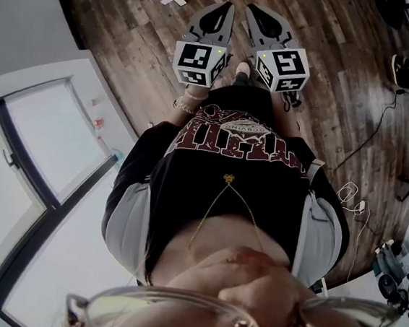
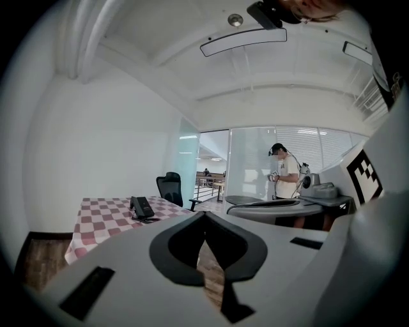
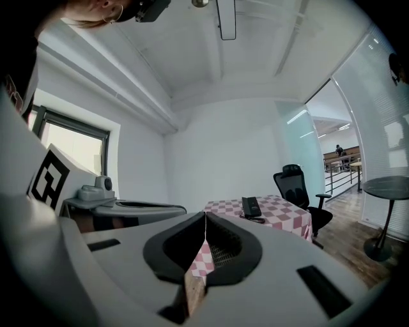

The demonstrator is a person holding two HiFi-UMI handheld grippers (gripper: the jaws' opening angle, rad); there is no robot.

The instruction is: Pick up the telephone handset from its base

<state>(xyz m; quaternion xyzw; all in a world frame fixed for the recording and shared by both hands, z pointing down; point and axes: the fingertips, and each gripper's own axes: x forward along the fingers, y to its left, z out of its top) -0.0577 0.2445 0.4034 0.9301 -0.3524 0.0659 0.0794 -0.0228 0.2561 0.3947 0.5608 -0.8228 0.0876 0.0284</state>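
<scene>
both jaws pressed together on nothing, our left gripper (image 2: pixel 204 216) and right gripper (image 3: pixel 205 216) have everything left to do, since the telephone (image 3: pixel 250 207) sits well ahead on the checked table (image 3: pixel 287 216), its long axis seemingly running away from us (handset too small to tell from base).

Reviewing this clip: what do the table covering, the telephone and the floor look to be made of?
Table covering: likely fabric, matte, in red-and-white checks; it drapes down softly at the edge.
Telephone: probably black plastic with a faint sheen, though it is too small to be sure.
Floor: dark wood or wood-look planks, with visible grain and board seams.
</scene>
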